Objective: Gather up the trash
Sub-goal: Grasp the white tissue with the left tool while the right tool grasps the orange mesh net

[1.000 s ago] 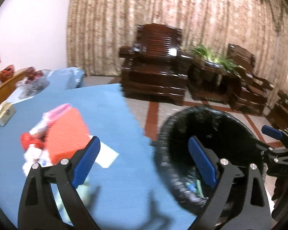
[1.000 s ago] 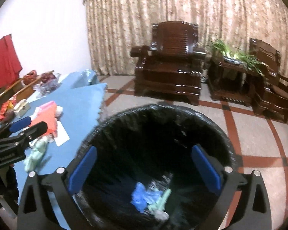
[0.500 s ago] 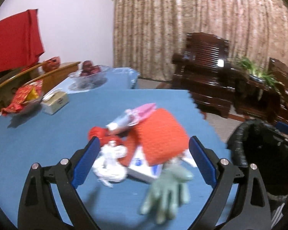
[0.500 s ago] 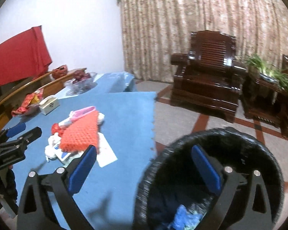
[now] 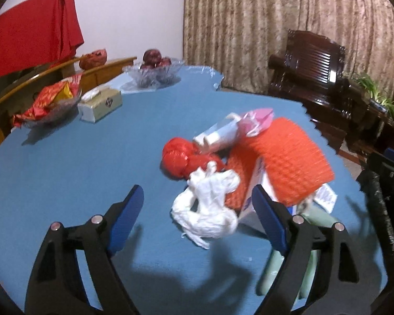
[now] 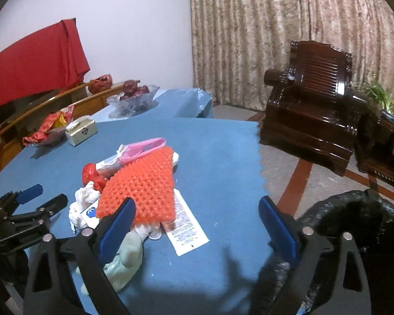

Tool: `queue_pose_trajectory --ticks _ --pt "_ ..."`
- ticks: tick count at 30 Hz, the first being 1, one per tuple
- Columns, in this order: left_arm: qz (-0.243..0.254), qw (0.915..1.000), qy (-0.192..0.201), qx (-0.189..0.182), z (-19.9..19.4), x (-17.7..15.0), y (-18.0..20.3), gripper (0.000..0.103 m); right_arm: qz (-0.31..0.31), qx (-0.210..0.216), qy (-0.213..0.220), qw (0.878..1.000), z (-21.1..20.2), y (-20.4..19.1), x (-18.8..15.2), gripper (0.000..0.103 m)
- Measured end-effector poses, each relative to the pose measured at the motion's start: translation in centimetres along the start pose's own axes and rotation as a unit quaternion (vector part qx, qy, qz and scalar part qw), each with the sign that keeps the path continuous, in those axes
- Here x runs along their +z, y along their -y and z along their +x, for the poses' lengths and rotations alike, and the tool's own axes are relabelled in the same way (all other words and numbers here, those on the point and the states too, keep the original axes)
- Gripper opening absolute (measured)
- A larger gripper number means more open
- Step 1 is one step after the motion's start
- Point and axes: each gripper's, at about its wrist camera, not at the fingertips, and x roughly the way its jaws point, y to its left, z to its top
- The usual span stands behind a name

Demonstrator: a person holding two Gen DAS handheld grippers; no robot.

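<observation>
A trash pile lies on the blue table [image 5: 73, 173]: a crumpled white bag [image 5: 207, 210], a red bag [image 5: 181, 160], an orange foam net [image 5: 289, 157], a pink bag [image 5: 254, 120], a white box [image 5: 252, 202] and a pale green glove [image 5: 320, 218]. My left gripper [image 5: 197, 194] hovers over the white bag, jaws closing, pads clear of it. My right gripper [image 6: 197, 204] hangs over bare table beside the orange net [image 6: 141, 186] and a white leaflet [image 6: 183, 225], jaws closing on nothing. The left gripper [image 6: 50, 194] shows at the left of the right wrist view.
A black-lined bin [image 6: 354, 210] stands off the table's right edge. At the table's far left are a tissue box [image 5: 101, 103], a snack dish [image 5: 50, 102] and a fruit bowl [image 5: 155, 71]. A dark wooden armchair [image 6: 310, 99] stands before the curtain.
Both views have swung left, from over the black bin to the trash pile on the table. Both grippers' jaws stand slightly narrower than before.
</observation>
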Motion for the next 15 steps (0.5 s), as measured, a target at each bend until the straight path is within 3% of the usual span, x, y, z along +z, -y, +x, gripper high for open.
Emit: queue_pose_trajectory --ticks 10,12,14,15 --pt "-0.021 0.9988 -0.044 0.001 4.6 -0.5 -1.0 0.07 -0.011 0.008 -0.019 1.0 2.6 -1.2 -0.2 0.085" --pt "-0.024 0.9983 -0.053 -0.006 5.2 -0.4 -1.2 0.063 -0.012 0.012 -0.021 1.0 2.9 -1.4 -0.2 0.083" --pt "-0.02 0.9974 -0.063 -0.03 5.7 -0.3 -1.0 0.043 -0.013 0.017 -0.023 1.0 3.2 -1.6 -0.1 0.082" --pt "-0.02 0.9969 -0.067 -0.036 5.9 -0.3 -1.0 0.038 -0.014 0.02 -0.023 0.999 3.3 -1.7 0.0 0.081"
